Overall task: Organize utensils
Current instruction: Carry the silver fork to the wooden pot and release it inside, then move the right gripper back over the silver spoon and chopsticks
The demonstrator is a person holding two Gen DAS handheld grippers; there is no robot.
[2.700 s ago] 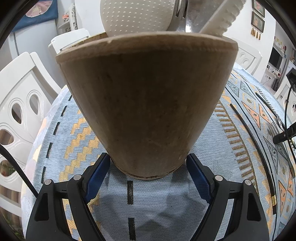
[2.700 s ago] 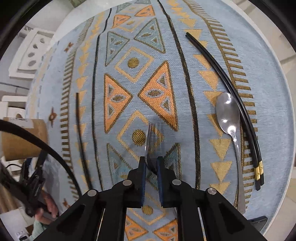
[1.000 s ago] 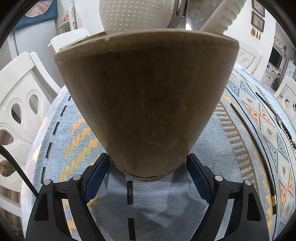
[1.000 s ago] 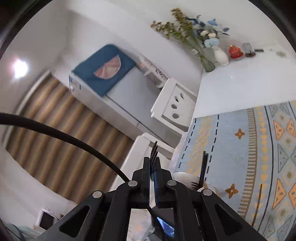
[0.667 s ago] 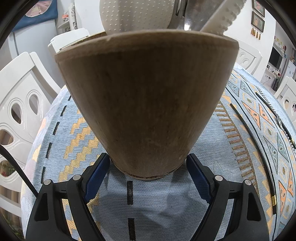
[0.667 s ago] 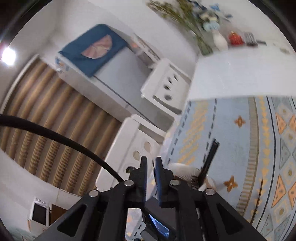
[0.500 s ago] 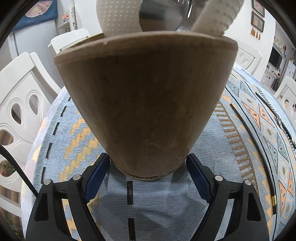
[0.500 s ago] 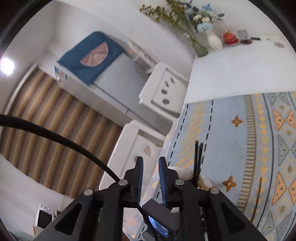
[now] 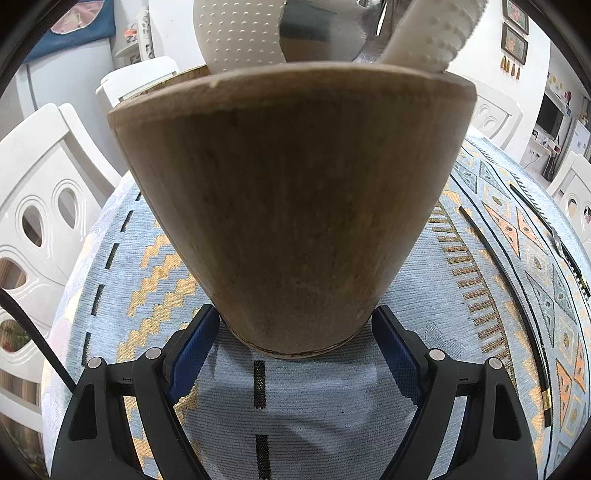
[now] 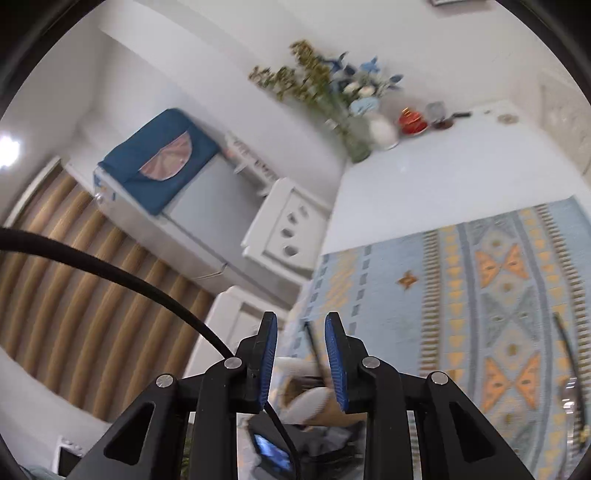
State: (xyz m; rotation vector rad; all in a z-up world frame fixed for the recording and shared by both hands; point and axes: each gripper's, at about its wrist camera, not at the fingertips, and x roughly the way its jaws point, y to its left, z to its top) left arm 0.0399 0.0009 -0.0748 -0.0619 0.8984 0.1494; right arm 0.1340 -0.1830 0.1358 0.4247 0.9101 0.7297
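Observation:
A brown wooden utensil holder (image 9: 291, 206) fills the left wrist view and stands on the patterned blue cloth (image 9: 332, 410). My left gripper (image 9: 291, 332) is shut on its base, one blue pad on each side. White utensils (image 9: 240, 33) and a shiny metal piece (image 9: 325, 33) stick out of its top. My right gripper (image 10: 301, 354) is open and empty above the holder (image 10: 314, 402), which shows partly between its fingers with a black chopstick (image 10: 314, 350) in it.
Black chopsticks (image 9: 498, 258) and a metal utensil (image 9: 557, 242) lie on the cloth to the right. White chairs (image 9: 40, 192) stand at the table's left edge. A vase of flowers (image 10: 347, 122) stands on the white table end.
My right gripper carried a fork from the cloth to above the holder, then opened and let it go. A shiny metal piece now shows in the holder. My left gripper has not moved.

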